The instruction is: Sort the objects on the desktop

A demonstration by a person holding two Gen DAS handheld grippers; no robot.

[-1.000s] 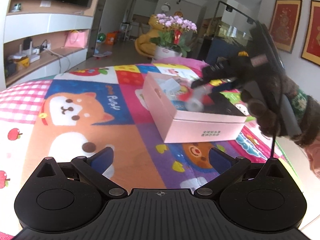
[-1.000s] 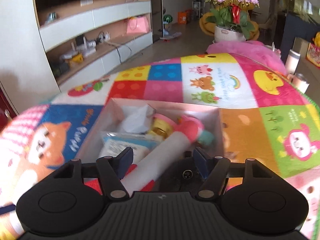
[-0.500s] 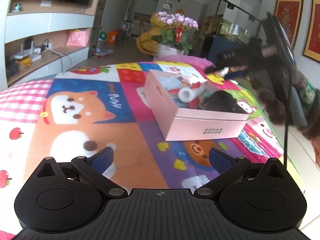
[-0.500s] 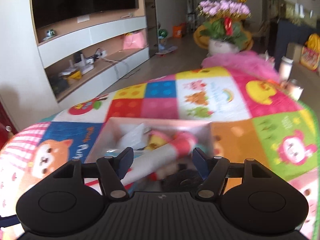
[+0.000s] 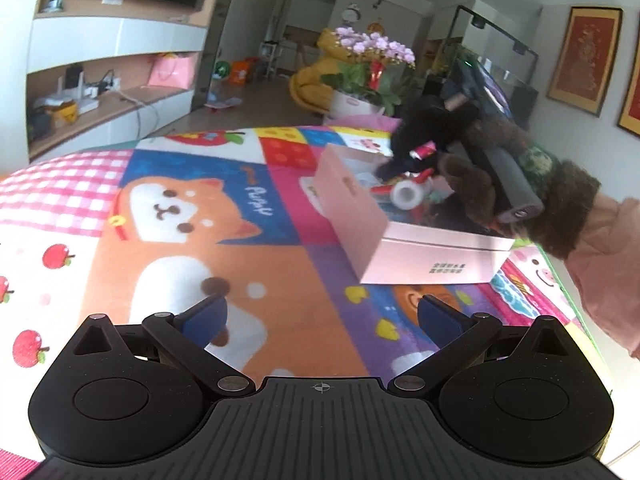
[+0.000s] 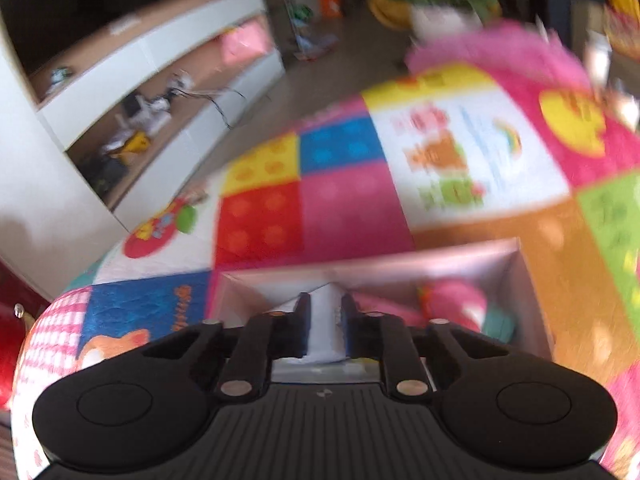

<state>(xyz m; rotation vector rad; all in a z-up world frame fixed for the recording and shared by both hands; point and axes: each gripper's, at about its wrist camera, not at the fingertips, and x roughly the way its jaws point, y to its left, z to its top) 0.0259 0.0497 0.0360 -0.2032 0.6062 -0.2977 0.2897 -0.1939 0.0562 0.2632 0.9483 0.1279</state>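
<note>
While sorting is under way, L tongs (image 5: 322,308) hang over the cartoon play mat (image 5: 280,280) with jaws wide and nothing between them. No item lies within their reach; judged to be held clear so as not to crowd the box.

Ahead and to the right of L tongs: pink cardboard box (image 5: 400,248), lid off, sitting flat on the mat. It serves as the collecting bin, and several items are already inside. A white roll (image 5: 404,196) lies on top of the contents, open end toward the L tongs.

Further right, seen from the left wrist cam: a hand in a brown fuzzy glove (image 5: 480,184) holds the R tongs (image 6: 325,308), tilted down into the box. That view is blurred and dark, so the tips are not readable there.

R wrist cam, also blurred: jaws have just been closing and now stand narrow, pads pressing both sides of a white packet (image 6: 326,336) at the box's far left corner. Exact nature of the packet cannot be told; prob. paper or a sachet. A pink toy (image 6: 456,300) lies just right of the R tongs, apart from the pads.

Judgement: packet is pinched for repositioning or removal; which one cannot be told. Risk: thin item may slip.
</note>
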